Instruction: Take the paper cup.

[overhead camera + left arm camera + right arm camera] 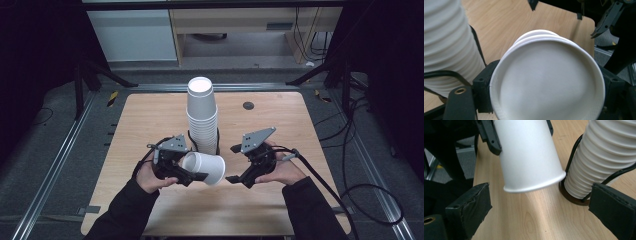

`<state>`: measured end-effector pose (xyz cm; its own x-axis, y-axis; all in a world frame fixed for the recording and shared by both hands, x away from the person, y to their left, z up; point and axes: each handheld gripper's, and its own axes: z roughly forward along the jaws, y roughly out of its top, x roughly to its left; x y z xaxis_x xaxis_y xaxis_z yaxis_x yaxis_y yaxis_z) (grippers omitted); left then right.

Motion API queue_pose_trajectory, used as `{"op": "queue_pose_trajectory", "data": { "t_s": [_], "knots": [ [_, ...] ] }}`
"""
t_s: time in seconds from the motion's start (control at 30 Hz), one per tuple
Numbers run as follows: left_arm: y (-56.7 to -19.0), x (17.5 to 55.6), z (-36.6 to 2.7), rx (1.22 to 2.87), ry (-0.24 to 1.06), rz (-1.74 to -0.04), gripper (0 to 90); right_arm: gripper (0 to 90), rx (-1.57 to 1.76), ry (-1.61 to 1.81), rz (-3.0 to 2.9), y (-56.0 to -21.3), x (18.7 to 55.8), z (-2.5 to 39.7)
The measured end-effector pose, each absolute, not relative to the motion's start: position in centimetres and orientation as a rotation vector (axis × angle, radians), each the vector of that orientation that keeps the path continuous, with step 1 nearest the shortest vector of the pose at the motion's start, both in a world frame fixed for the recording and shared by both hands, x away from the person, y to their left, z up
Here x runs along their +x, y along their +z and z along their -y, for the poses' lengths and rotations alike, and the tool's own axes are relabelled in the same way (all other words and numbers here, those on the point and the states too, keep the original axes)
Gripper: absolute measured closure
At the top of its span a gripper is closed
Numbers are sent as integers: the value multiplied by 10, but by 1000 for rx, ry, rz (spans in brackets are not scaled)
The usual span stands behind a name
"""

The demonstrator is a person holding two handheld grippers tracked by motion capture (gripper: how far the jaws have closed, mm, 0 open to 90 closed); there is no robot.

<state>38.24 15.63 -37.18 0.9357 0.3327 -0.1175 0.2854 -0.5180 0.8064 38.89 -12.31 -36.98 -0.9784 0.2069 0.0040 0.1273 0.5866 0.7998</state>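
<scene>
While our left gripper (192, 175) clamps the paper cup (204, 168) sideways above the table (280, 125), just before the cup stack (202, 117), our gaping right gripper (235, 162) might crush its thin rim by closing hard.

A lab rig — black curtains (30, 60), metal floor rails (60, 150), trailing cables (360, 165).

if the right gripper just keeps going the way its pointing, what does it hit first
Most likely the rim of the white cup held sideways in the left gripper; the right gripper is open toward it, though depth is unclear.
</scene>
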Motion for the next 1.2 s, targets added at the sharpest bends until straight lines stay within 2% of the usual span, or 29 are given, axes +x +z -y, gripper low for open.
{"op": "queue_pose_trajectory", "data": {
  "t_s": [0.23,0.63,1.2],
  "knots": [
    [-364,382,-167,2054,84,-449,208,14,378,1460,-2670,-373,385,137],
    [-362,386,-173,1968,76,-446,206,22,480,1555,-2613,-386,390,143],
    [-364,386,-170,1912,38,-395,203,33,473,1686,-2548,-380,390,146]
  ]
}}
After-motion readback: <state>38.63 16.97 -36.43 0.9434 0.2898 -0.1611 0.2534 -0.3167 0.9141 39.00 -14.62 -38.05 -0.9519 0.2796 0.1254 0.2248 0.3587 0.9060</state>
